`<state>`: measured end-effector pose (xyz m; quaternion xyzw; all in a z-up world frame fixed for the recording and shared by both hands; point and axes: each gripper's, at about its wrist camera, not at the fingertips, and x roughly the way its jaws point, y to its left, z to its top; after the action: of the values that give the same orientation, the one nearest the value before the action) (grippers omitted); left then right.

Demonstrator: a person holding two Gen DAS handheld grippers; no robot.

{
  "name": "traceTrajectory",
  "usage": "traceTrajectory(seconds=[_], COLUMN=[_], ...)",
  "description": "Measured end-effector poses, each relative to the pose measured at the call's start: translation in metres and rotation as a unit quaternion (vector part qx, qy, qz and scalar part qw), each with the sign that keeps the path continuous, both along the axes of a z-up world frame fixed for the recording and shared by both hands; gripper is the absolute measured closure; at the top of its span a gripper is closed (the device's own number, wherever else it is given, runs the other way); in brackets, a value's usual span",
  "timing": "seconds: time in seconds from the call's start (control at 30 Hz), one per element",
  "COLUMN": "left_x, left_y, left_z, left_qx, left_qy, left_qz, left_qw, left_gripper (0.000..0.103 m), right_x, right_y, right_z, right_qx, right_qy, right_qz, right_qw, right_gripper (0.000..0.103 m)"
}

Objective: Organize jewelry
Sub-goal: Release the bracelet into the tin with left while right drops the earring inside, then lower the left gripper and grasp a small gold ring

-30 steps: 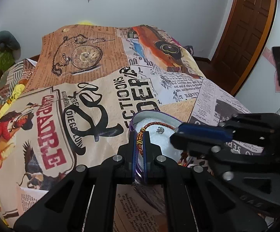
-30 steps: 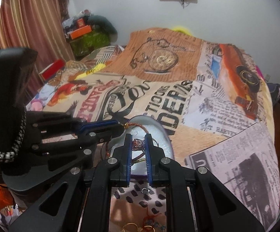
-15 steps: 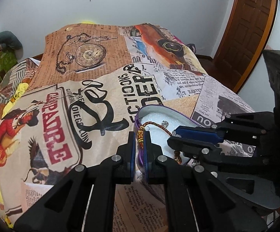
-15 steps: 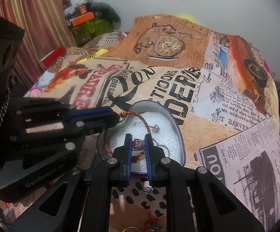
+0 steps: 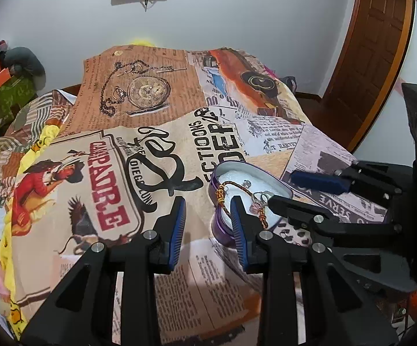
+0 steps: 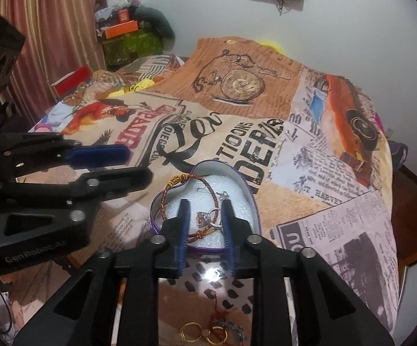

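A purple heart-shaped tin (image 6: pixel 253 201) (image 5: pixel 221 226) with white foam lining sits on the printed bedspread. A red and gold cord bracelet (image 6: pixel 174 183) (image 5: pixel 221 194) drapes over its rim, and a silver ring with a clear stone (image 6: pixel 202 219) lies on the foam. My right gripper (image 6: pixel 204 222) is open, its fingers either side of the ring, holding nothing. My left gripper (image 5: pixel 208 225) is open just left of the tin; it also shows in the right wrist view (image 6: pixel 133 164).
More jewelry lies near the front edge: gold rings (image 6: pixel 192 331), a small silver ring (image 6: pixel 212 274) and a red thread piece (image 6: pixel 223 315). The bedspread (image 5: pixel 107 173) covers the bed. A wooden door (image 5: pixel 375 43) is at right, boxes (image 6: pixel 130 40) and curtains at left.
Both grippers opened. The left one let go of the bracelet and tin rim. The right one let go of the stone ring, which now lies on the foam in the tin.
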<state>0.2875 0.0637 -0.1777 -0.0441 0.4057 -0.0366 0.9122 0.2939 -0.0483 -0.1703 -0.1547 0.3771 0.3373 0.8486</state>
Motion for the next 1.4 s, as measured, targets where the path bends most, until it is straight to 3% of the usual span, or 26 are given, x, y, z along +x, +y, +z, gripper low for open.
traceTrajectory(seconds=[0.03, 0.1, 0.53, 0.7, 1.07, 1.4], left_x=[-0.003, -0.008, -0.040, -0.047, -0.044, -0.042], left_y=[-0.001, -0.003, -0.032, -0.044, -0.074, -0.098], left_z=[0.002, 0.005, 0.026, 0.025, -0.013, -0.046], left_qx=[0.001, 0.003, 0.016, 0.004, 0.000, -0.012], left_qy=[-0.001, -0.002, -0.008, -0.004, 0.046, 0.082], left_qz=[0.000, -0.002, -0.012, -0.020, -0.047, -0.086], left_qw=[1.0000, 1.0000, 0.9998, 0.9998, 0.9978, 0.9928], left_gripper=[0.072, 0.072, 0.071, 0.071, 0.071, 0.071], right_x=[-0.001, -0.005, -0.034, -0.044, -0.042, -0.047], right_y=[-0.001, -0.006, -0.044, -0.065, -0.109, -0.119], right_z=[0.002, 0.006, 0.032, 0.037, 0.016, -0.013], right_qx=[0.001, 0.007, 0.020, 0.018, 0.014, 0.022], right_qy=[-0.003, -0.006, -0.017, -0.022, 0.011, 0.053], right_qz=[-0.004, -0.011, -0.056, -0.074, -0.118, -0.110], right_qw=[1.000, 1.000, 0.998, 0.997, 0.993, 0.992], right_gripper=[0.068, 0.064, 0.064, 0.064, 0.064, 0.064])
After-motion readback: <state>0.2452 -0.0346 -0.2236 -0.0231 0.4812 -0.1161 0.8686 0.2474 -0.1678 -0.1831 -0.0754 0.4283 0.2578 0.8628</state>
